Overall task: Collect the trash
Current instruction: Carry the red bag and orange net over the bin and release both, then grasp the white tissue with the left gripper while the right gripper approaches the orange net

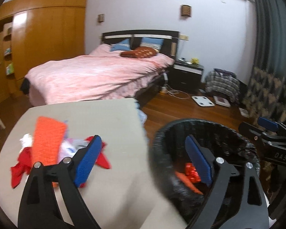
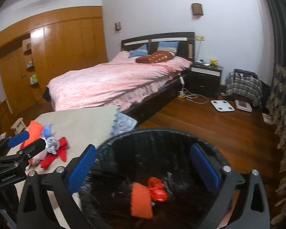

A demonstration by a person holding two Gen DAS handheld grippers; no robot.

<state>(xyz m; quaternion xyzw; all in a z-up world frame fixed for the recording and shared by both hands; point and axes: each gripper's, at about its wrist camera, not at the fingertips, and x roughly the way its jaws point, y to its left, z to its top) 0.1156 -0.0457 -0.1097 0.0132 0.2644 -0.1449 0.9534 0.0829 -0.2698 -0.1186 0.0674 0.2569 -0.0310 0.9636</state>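
Now both grippers gape empty: right gripper (image 2: 143, 167) over the bin (image 2: 112, 143), left gripper (image 1: 143, 162) straddling its rim beside the table (image 1: 108, 118). Orange and red scraps (image 2: 148, 192) lie inside; more trash (image 1: 47, 148) waits near the table's left edge. Swing back leftward, clearing the rim, and pinch one piece.

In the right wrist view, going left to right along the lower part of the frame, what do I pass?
Left gripper → trash pile on the table → black bin holding an orange piece and red wrapper → patterned curtain.
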